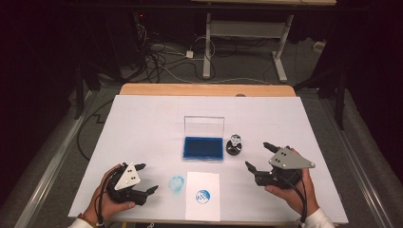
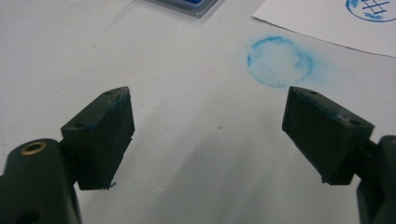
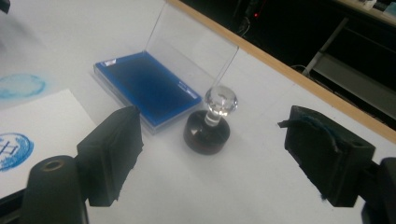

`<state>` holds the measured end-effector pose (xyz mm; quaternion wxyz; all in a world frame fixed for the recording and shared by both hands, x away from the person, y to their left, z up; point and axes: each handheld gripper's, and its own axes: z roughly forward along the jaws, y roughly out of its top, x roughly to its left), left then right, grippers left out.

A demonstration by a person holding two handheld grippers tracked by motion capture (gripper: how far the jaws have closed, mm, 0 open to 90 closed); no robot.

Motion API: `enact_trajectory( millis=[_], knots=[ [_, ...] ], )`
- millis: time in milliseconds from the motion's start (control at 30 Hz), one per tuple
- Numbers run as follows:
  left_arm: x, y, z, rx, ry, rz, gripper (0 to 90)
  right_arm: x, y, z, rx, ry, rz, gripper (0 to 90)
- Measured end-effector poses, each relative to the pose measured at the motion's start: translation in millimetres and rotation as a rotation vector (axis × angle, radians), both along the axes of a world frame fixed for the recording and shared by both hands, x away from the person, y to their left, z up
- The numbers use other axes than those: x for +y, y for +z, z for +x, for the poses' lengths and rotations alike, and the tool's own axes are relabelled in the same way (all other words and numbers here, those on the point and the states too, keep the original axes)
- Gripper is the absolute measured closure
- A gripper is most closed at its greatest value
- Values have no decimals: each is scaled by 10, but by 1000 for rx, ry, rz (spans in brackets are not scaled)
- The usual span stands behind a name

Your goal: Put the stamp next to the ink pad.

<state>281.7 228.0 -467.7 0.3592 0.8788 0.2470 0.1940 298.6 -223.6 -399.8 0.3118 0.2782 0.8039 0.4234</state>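
Since the sheet of paper (image 1: pixel 203 195) already carries a round blue print (image 1: pixel 203 195) near its lower edge, the stamping itself looks done, and what remains is perhaps only to close the ink pad (image 1: pixel 203 148) or to make another print. A second, paler blue ring (image 1: pixel 176 183) lies on the bare desk (image 1: pixel 142 123) just beside the paper on its left; it seems a smear rather than a wanted mark.

The stamp (image 1: pixel 234 145) stands free on the desk, just to the right of the ink pad and apart from it. It is upright: its long axis is vertical, the clear round knob (image 3: pixel 221 101) pointing up and the dark round base (image 3: pixel 207 132) flat on the surface.

The right tool (image 1: pixel 259 154) is wide and holds nothing; it is near the stamp, to its right, and faces it. The left tool (image 1: pixel 146 177) is also wide and empty, low at the near left of the desk, beside the pale ring.
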Motion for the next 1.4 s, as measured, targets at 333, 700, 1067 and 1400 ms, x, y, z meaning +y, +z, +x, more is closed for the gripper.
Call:
enact_trajectory(
  millis=[333, 700, 1067, 1400],
  knots=[
    [3, -2, 1, 1, 3, 2, 164, -80, -79, -72, -28, -11, 4, 193],
    [-2, 4, 4, 0, 5, 4, 163, -208, -151, -167, -23, -26, 2, 193],
    [-6, 31, 23, -7, 7, -11, 163, -339, -286, -249, 2, -56, -30, 192],
    [79, 91, 31, -31, 35, -26, 164, -444, -481, -338, 37, -88, -52, 190]
  ],
)
